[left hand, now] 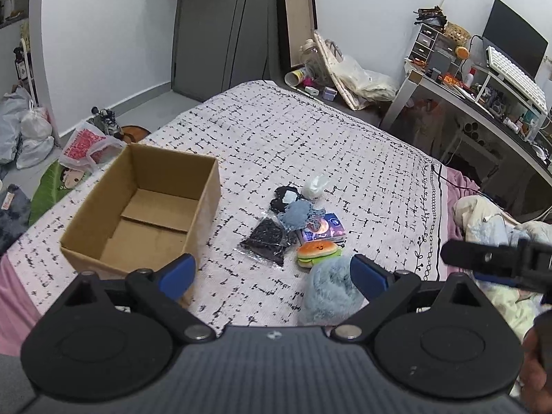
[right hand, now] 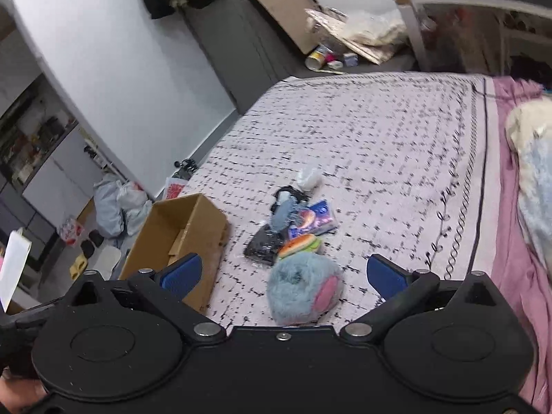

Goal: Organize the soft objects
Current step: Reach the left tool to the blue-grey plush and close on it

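Left gripper (left hand: 272, 276), blue-padded fingers spread wide and holding nothing, hangs over a bed (left hand: 345, 145) covered in white cloth with black dashes. Beneath it, an open brown cardboard box (left hand: 145, 214) sits empty at left; a cluster of soft things lies to its right: a fluffy blue plush toy (left hand: 327, 293), a hamburger-shaped squishy (left hand: 319, 252), a dark blue tissue packet (left hand: 324, 229) whose print is too small to read, and a black item in clear wrap (left hand: 269, 238).

Right gripper (right hand: 288, 276), seen from its own camera, is likewise wide apart and empty, the plush toy (right hand: 303, 289) between its fingers' line, the cardboard box (right hand: 179, 238) to the left.
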A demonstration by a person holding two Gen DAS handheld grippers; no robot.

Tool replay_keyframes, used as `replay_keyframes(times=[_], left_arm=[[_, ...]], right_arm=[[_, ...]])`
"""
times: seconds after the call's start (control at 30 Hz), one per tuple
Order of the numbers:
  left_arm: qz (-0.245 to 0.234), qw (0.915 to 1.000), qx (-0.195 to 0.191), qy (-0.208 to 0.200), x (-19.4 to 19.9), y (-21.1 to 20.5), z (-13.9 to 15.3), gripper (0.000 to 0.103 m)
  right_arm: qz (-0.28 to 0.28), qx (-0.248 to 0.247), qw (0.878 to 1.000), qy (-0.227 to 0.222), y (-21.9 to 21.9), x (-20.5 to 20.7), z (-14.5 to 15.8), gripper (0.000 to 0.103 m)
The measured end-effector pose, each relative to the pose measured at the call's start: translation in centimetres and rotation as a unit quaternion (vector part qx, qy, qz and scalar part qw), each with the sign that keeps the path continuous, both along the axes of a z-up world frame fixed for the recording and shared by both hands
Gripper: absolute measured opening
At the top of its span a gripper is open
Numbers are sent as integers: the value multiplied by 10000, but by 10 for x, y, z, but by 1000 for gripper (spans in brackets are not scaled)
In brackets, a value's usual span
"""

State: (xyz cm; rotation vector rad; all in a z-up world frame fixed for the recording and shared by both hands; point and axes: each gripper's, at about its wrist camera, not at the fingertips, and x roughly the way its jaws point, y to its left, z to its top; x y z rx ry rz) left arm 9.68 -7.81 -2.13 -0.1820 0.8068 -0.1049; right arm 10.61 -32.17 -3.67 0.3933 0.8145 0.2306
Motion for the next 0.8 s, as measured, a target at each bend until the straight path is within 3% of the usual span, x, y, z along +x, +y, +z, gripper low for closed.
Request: replay_keyframes(times=[0.17, 0.27, 0.43, 0.6, 0.67, 0.8], left_arm=[[39, 9997, -202, 106, 14, -7, -11, 90], [49, 9993, -294, 220, 23, -12, -20, 85], [7, 9978, -484, 460, 38, -20, -38, 72], [-24, 9952, -657, 725, 51, -26, -59, 66], [-13, 9942, -697, 813, 55, -28, -67, 66], [-27, 9925, -791, 929, 62, -32, -80, 66]], right_arm=[[-112, 421, 9985, 318, -14, 9, -25, 102], [-209, 309, 9985, 394, -13, 14, -34, 100], [-289, 457, 9968, 591, -15, 24, -51, 80], [-390, 882, 9902, 1014, -17, 39, -78, 55], [-423, 946, 9879, 1155, -16, 44, -87, 49], [-511, 995, 9848, 1329, -15, 52, -100, 48]])
